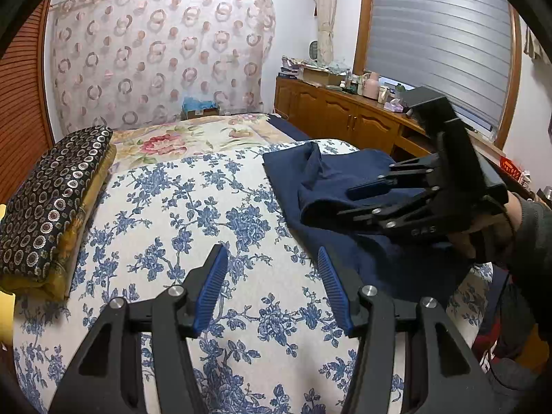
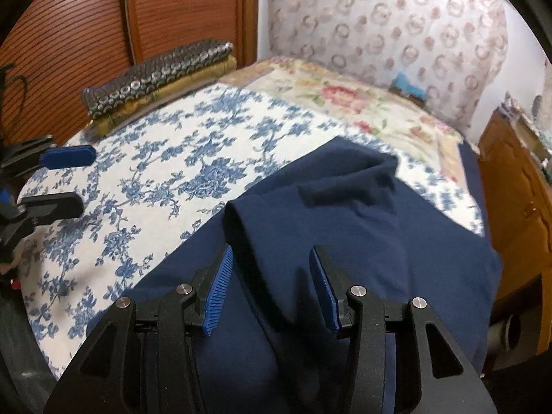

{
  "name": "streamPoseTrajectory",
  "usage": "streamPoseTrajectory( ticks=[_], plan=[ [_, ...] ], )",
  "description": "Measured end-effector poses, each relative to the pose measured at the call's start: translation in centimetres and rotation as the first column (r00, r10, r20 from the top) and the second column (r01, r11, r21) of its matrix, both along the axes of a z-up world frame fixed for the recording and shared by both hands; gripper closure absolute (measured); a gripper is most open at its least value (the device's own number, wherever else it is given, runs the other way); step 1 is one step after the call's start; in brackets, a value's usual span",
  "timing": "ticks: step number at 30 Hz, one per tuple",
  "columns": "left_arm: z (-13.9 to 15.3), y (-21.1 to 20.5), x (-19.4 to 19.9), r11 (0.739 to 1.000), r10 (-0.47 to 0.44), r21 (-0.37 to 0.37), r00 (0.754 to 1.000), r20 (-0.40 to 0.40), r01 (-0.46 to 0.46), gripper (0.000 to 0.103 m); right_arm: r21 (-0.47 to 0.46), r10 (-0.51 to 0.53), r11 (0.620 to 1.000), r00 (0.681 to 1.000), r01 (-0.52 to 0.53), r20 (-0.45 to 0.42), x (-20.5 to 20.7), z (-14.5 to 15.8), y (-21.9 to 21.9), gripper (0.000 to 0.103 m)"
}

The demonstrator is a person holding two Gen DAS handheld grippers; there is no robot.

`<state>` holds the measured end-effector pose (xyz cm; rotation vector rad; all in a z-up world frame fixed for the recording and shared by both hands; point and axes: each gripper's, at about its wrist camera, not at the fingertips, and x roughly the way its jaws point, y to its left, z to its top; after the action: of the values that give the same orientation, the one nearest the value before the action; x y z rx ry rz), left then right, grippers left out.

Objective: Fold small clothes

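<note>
1. My left gripper hangs over the blue-flowered bedspread, jaws apart, nothing between the blue pads and nothing touched.
2. My right gripper sits over the navy garment, jaws apart. A raised fold of the cloth runs up between the fingers; the pads do not press on it, and I cannot tell whether one brushes it.
3. In the left wrist view, that right gripper reaches in from the right with the navy garment draped around its tips; a gloved hand carries it.
4. The navy garment lies rumpled on the right half of the bed, partly doubled over, its near edge hanging toward me.
5. At the left edge of the bed lies a stack of folded blankets, dark patterned over gold, against a slatted wooden door.
6. Beyond: a pink-flowered quilt, a circle-print curtain, a cluttered wooden cabinet and a window blind at right.
</note>
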<state>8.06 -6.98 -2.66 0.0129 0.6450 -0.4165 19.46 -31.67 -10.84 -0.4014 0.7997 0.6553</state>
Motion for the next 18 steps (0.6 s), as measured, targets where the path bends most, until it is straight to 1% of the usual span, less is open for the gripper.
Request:
streamPoseTrajectory(
  ticks=[3,7,10,16,17,18],
  plan=[
    [-0.2,-0.1,0.1,1.0,-0.002,-0.002,1.0,-0.007,0.002,0.049,0.001,0.022,1.0,0.999,-0.022,-0.03,0.6,-0.7,1.1,0.056],
    [-0.4,-0.3,0.0,1.0,-0.007,-0.001,1.0,-0.013,0.007,0.049,-0.011,0.033,0.999,0.999,-0.033,-0.041,0.9,-1.3,1.8,0.056],
    [-0.5,-0.6,-0.1,1.0,-0.012,0.003,1.0,-0.013,0.012,0.049,-0.053,0.037,0.998,0.999,-0.039,-0.038,1.1,-2.3,2.6,0.056],
    [-0.6,-0.7,-0.1,1.0,-0.014,0.001,1.0,-0.015,0.014,0.049,-0.029,0.04,0.999,0.999,-0.04,-0.024,1.1,-2.5,2.3,0.057],
    [-0.6,-0.7,-0.1,1.0,-0.013,0.002,1.0,-0.015,0.013,0.049,-0.026,0.041,0.999,0.999,-0.042,-0.022,1.1,-2.5,2.2,0.062],
    [-0.6,-0.7,-0.1,1.0,-0.015,0.001,1.0,-0.015,0.015,0.049,-0.019,0.045,0.999,0.999,-0.045,-0.026,1.1,-2.5,2.1,0.07]
  ],
)
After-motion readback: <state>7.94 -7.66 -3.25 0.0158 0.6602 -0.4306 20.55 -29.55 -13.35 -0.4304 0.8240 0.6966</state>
